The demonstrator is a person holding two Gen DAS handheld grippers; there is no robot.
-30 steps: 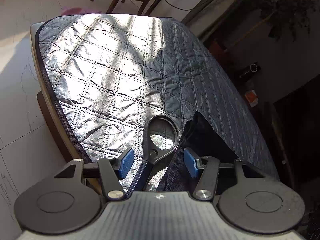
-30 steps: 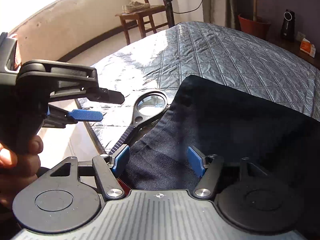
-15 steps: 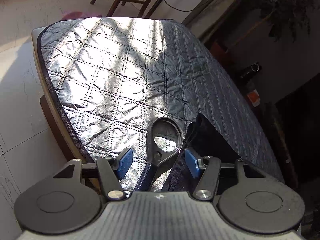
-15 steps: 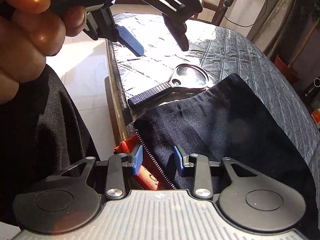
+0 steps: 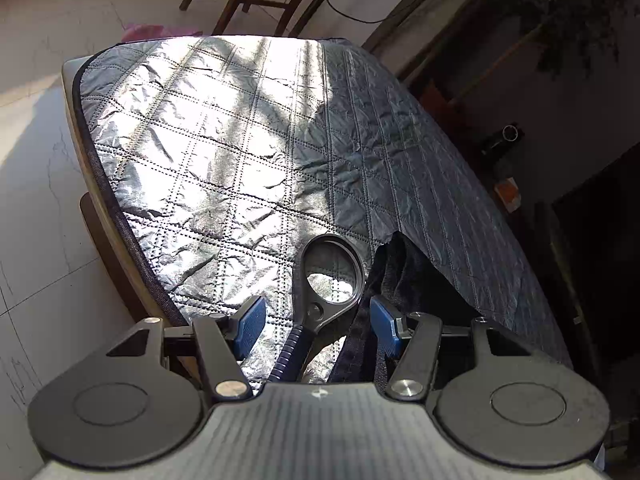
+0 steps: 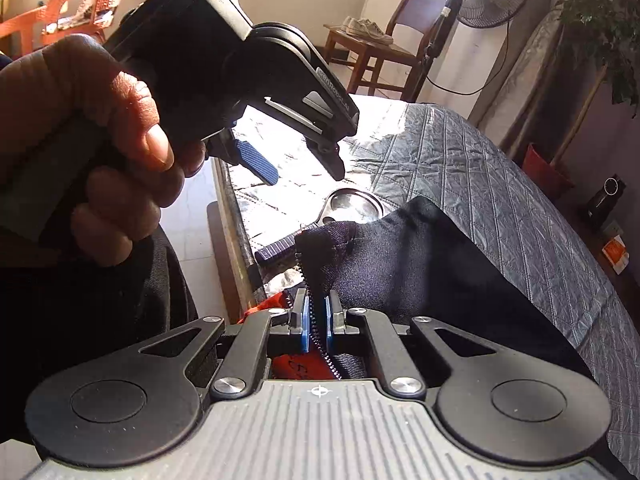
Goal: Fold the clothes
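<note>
Two tongs work at the near edge of the counter (image 5: 224,184): the right tongs (image 6: 316,326) are pinched on the zipper edge of the dark garment (image 6: 432,264), while the left tongs (image 5: 316,326) hang wide open, holding nothing, above a magnifying glass (image 5: 332,276). The garment stretches from the right tongs toward the far right edge, its free near corner just right of the left tongs.

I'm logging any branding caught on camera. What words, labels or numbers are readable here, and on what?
"GenRobot.AI", as best it reads: raised lettering on the left gripper body, seen in the right wrist view.
Dark handwritten marks on the orange lining of the dark garment: too blurred to read.
Orange packet at the right: print too small to read.
</note>
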